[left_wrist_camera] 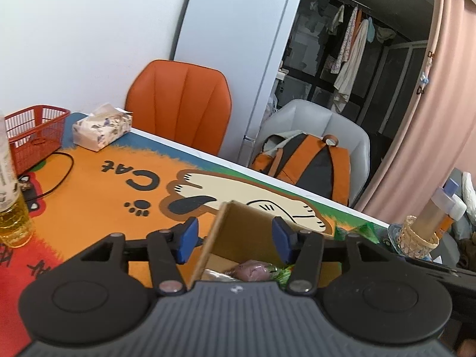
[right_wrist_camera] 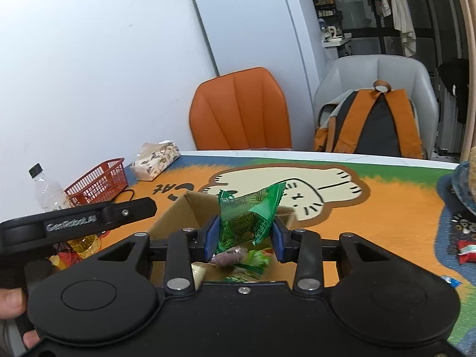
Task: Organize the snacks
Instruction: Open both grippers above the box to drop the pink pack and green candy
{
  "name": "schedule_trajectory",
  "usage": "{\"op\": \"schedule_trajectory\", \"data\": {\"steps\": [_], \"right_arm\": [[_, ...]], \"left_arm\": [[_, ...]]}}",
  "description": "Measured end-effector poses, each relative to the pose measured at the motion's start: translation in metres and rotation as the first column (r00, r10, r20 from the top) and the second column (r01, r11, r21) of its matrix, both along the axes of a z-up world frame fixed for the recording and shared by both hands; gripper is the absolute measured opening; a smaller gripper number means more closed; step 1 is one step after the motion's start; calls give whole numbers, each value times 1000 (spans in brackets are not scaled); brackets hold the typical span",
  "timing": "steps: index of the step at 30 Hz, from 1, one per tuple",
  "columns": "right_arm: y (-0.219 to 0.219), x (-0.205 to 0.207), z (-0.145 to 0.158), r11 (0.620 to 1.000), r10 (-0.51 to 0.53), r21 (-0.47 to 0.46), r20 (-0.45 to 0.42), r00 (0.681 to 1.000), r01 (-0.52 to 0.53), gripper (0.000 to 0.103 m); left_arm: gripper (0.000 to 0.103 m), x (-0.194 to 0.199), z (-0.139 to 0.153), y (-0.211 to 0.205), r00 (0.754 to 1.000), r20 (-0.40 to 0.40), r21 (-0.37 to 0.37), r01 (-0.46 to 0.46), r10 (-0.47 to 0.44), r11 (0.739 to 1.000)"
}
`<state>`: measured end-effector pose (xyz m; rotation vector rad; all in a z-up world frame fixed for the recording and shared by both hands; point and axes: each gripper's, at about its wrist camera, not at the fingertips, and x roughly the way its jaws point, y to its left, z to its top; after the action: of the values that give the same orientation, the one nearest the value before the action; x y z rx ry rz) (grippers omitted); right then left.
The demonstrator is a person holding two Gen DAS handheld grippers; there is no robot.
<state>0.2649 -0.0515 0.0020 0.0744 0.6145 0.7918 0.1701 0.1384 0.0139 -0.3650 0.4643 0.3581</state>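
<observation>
My right tongs [right_wrist_camera: 243, 236] were clamped on a crinkled green plastic snack packet [right_wrist_camera: 248, 212] with small white print too fine to read, held upright just above the open brown cardboard box [right_wrist_camera: 178, 214]. Inside the box lay a purple wrapped sweet [right_wrist_camera: 230, 255], more green wrappers and a pale packet at the near left corner.

My left tongs [left_wrist_camera: 235, 239] stood apart with nothing between their blue pads [left_wrist_camera: 187, 238], astride the box's corrugated left wall [left_wrist_camera: 214, 238]; no pad touched the card. From the right wrist view, the left tool's black handle [right_wrist_camera: 89, 217] read "GenRobot.AI" in raised grey letters, with my fingers [right_wrist_camera: 12, 300] at its near end.

The counter [left_wrist_camera: 98, 196] wore a soft printed mat in orange, blue and green, showing a cream cartoon paw, black paw prints and the word "Cat". On it sat a red plastic lattice basket [left_wrist_camera: 32, 136], a floral-patterned soft tissue pack [left_wrist_camera: 102, 129] and a clear plastic bottle of yellow liquid [right_wrist_camera: 50, 193] with a black cap. A small red-and-white wrapped snack [right_wrist_camera: 467, 251] lay loose at the mat's right edge. Behind the counter were a ribbed orange padded chair [right_wrist_camera: 241, 113] and a grey chair holding an orange-and-grey backpack [right_wrist_camera: 372, 125].
</observation>
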Motion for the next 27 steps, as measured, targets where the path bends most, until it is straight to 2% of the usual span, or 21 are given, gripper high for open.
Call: {"op": "schedule_trajectory", "data": {"steps": [13,17,27], "right_arm": [[48,-8,2,998,61,-2,-11,998,-61,39],[55,-10,2,996,85,13,-9,996,-85,59],[31,-10,-2,998,57,22,-33,998,-57,62]], "left_arm": [[59,-31,-4,33,997,0,-26,-71,71,997],[60,-37,-7,38,996,-4,-33,-84,84,996],[64,-42,-13,31,996,-10,-46,-85,85,995]]}}
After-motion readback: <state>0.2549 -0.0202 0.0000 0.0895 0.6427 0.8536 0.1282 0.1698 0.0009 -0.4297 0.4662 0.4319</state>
